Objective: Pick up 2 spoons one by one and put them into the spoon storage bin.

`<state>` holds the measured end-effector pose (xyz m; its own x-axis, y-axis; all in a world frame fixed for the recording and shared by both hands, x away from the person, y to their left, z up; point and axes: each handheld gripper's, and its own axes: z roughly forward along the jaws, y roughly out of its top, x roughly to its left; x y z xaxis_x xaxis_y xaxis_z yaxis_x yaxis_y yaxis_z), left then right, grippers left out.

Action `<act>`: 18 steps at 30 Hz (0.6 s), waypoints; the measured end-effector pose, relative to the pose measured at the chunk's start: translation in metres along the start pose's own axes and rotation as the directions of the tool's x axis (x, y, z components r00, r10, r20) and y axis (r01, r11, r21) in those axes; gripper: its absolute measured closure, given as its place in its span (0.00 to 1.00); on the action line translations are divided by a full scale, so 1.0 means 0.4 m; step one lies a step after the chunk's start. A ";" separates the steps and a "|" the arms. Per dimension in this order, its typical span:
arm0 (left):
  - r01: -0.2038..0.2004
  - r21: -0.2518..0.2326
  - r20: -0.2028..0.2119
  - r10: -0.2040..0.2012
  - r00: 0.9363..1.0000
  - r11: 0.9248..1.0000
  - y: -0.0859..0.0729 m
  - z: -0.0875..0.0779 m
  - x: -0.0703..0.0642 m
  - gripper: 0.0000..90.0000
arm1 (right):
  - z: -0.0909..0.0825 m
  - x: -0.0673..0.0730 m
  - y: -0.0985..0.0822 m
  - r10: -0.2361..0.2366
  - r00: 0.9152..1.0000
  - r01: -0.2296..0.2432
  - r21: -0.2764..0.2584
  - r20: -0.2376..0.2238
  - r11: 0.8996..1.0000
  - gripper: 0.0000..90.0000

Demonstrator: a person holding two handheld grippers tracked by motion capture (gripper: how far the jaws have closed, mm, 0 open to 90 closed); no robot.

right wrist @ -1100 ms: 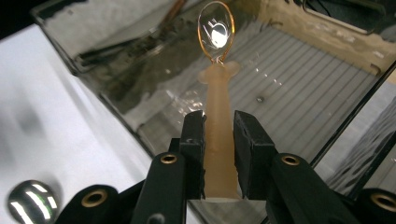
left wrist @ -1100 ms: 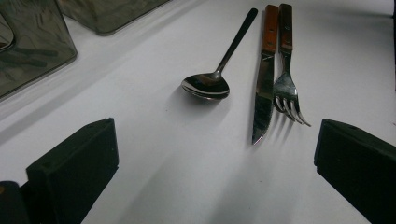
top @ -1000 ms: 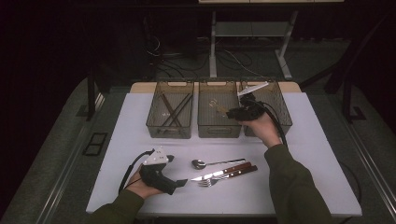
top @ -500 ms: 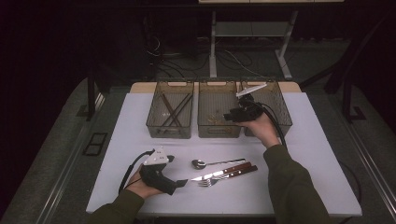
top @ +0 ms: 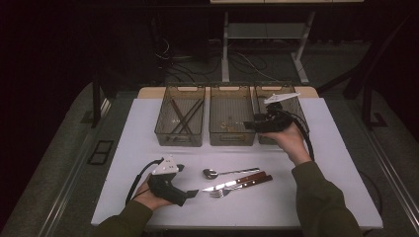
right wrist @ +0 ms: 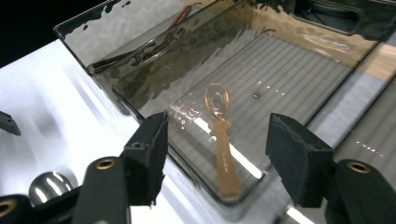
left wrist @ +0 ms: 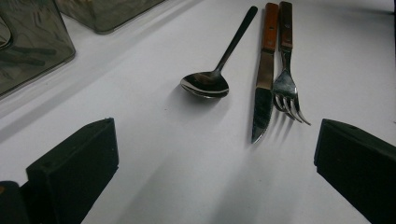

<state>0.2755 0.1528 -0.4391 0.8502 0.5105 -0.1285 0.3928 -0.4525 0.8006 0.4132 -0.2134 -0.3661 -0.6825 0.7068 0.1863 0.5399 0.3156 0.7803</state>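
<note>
A gold-toned spoon point(right wrist: 221, 140) lies on the ribbed floor of the middle bin point(top: 232, 118). My right gripper point(top: 248, 127) hovers over that bin's right side; its jaws have just been opening and stand apart point(right wrist: 219, 140) with nothing pressed between them. On the white table lie a steel spoon point(top: 222, 173), a wood-handled knife point(top: 238, 181) and a fork point(top: 231, 190). My left gripper point(top: 190, 195) rests on the table just left of them, open point(left wrist: 219, 144), facing the steel spoon point(left wrist: 208, 84), the knife point(left wrist: 263, 93) and the fork point(left wrist: 287, 91).
Three clear bins stand in a row at the back. The left bin point(top: 180, 118) holds dark sticks, and the right bin point(top: 291, 101) sits behind my right hand. The white table point(top: 341, 168) ends at the front edge near the person's sleeves. Dark floor and table legs lie beyond.
My right gripper has shifted slightly right and back over the bins, and the light thing at its tip is gone. The left gripper and the cutlery on the table have stayed put.
</note>
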 end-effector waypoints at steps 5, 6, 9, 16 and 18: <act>0.002 0.002 -0.001 -0.002 1.000 1.000 0.000 0.000 0.000 0.00 | -0.031 0.006 -0.032 0.012 1.000 -0.012 -0.022 -0.011 1.000 0.32; 0.002 0.001 -0.001 -0.002 1.000 1.000 0.000 0.000 0.000 0.00 | -0.037 0.007 -0.038 0.021 0.999 -0.021 -0.023 -0.031 1.000 0.29; 0.004 0.001 -0.002 -0.004 1.000 1.000 0.000 0.000 0.001 0.00 | -0.052 0.017 -0.059 0.023 0.999 -0.023 -0.021 -0.035 1.000 0.21; 0.003 0.000 -0.003 -0.003 1.000 1.000 0.000 -0.001 0.000 0.00 | -0.079 0.046 -0.119 -0.020 1.000 0.020 -0.018 -0.019 1.000 0.20; 0.004 -0.001 -0.003 -0.004 1.000 1.000 0.000 -0.001 0.000 0.00 | -0.084 0.052 -0.133 -0.021 1.000 0.021 -0.014 -0.016 1.000 0.20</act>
<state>0.2755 0.1532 -0.4389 0.8475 0.5147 -0.1298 0.3957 -0.4495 0.8009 0.3538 -0.2368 -0.3838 -0.7015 0.6898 0.1794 0.5187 0.3215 0.7922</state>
